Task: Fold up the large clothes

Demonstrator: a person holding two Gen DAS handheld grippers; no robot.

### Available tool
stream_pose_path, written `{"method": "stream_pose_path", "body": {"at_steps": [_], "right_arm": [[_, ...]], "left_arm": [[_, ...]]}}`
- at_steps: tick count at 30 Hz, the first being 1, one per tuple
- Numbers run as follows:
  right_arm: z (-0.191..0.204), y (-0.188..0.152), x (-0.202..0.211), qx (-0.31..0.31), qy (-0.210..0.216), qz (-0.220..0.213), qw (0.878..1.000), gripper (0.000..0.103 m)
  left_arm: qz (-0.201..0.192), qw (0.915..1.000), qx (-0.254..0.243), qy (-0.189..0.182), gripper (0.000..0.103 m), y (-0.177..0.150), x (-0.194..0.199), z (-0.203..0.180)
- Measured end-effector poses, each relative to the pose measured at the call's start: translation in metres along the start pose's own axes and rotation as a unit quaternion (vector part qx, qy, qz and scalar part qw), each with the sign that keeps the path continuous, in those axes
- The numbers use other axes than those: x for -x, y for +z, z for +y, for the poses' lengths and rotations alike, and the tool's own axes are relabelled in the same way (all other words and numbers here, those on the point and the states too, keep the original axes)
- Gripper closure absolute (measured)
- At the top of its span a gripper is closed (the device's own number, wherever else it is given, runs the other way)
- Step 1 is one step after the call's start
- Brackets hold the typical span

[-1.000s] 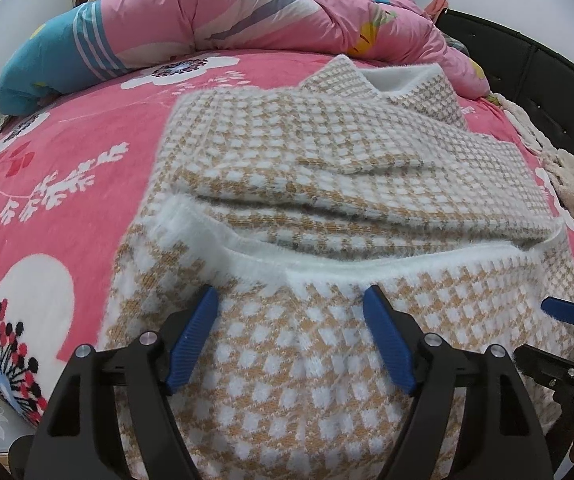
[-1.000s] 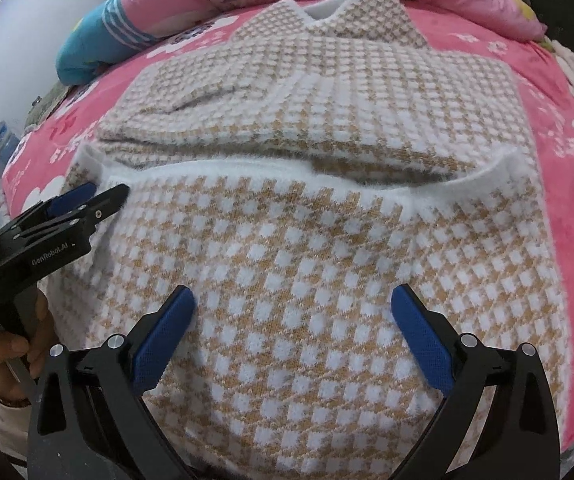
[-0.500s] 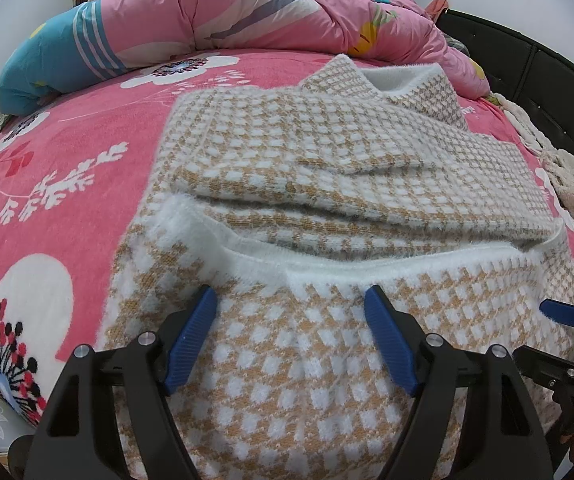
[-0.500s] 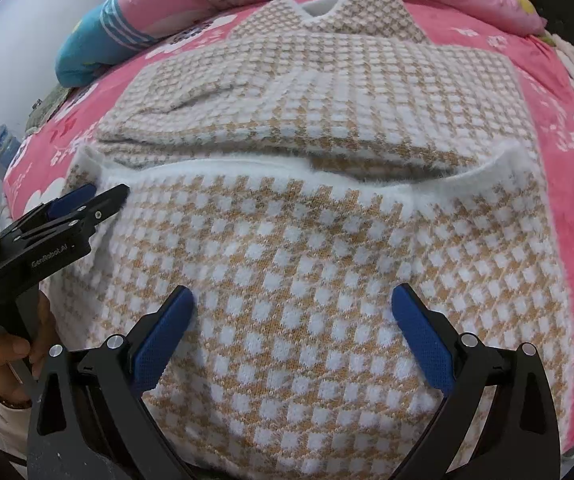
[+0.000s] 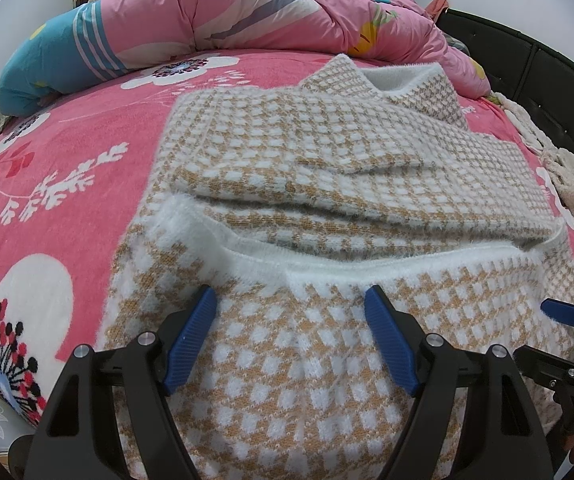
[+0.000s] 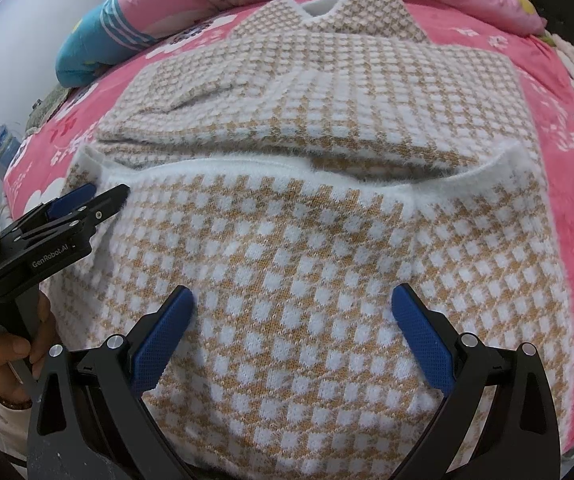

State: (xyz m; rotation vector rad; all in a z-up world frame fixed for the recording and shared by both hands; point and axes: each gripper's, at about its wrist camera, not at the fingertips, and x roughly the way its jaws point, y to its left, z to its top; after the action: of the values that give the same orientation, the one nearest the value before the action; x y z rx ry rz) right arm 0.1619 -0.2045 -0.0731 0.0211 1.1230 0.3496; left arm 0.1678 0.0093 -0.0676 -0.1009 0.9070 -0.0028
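The left gripper (image 5: 290, 308) hangs with jaws spread wide and empty over the near-left part of the checked sweater (image 5: 327, 184), which lies partly folded on the pink bedspread (image 5: 67, 152) — probably lining up for the next fold. The right gripper (image 6: 291, 312) matches it, gaping wide. Beyond, a bunched quilt (image 5: 247, 8) crowds the collar end.

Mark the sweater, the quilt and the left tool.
sweater (image 6: 287, 280), right wrist view, checked front panel
quilt (image 5: 247, 12), left wrist view, pink bunched top
left tool (image 5: 291, 336), left wrist view, gap between its fingertips
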Motion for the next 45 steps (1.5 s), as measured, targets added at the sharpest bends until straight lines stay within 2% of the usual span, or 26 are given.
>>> {"method": "stream_pose_path", "body": {"at_steps": [9, 12, 13, 15, 16, 22, 35, 45], "right_arm": [[-0.002, 0.002, 0.000, 0.003, 0.000, 0.004, 1.000, 0.008], [-0.002, 0.003, 0.000, 0.004, 0.001, 0.004, 1.000, 0.008], [-0.002, 0.003, 0.000, 0.005, 0.001, 0.004, 1.000, 0.008], [-0.002, 0.004, 0.001, 0.005, 0.002, 0.005, 1.000, 0.008], [-0.002, 0.004, 0.001, 0.005, 0.002, 0.005, 1.000, 0.008], [-0.003, 0.000, 0.002, 0.002, 0.005, -0.004, 1.000, 0.008], [-0.004, 0.006, -0.001, -0.002, 0.000, 0.008, 1.000, 0.008], [-0.001, 0.007, -0.003, -0.002, -0.001, 0.010, 1.000, 0.008]], "left_arm": [[0.003, 0.9996, -0.017, 0.020, 0.023, -0.001, -0.004, -0.008], [0.006, 0.9998, -0.014, 0.013, 0.022, 0.000, -0.004, -0.006], [0.009, 0.9999, -0.012, 0.006, 0.019, 0.001, -0.004, -0.006], [0.017, 0.9996, -0.008, -0.021, 0.006, 0.002, -0.005, -0.004], [0.023, 0.9993, -0.005, -0.029, 0.004, 0.003, -0.007, -0.003], [0.027, 0.9995, -0.008, -0.015, 0.004, 0.004, -0.009, -0.008], [0.033, 0.9992, -0.023, -0.001, 0.004, 0.005, -0.011, -0.012], [0.047, 0.9987, -0.019, -0.001, 0.004, 0.007, -0.013, -0.012]]}}
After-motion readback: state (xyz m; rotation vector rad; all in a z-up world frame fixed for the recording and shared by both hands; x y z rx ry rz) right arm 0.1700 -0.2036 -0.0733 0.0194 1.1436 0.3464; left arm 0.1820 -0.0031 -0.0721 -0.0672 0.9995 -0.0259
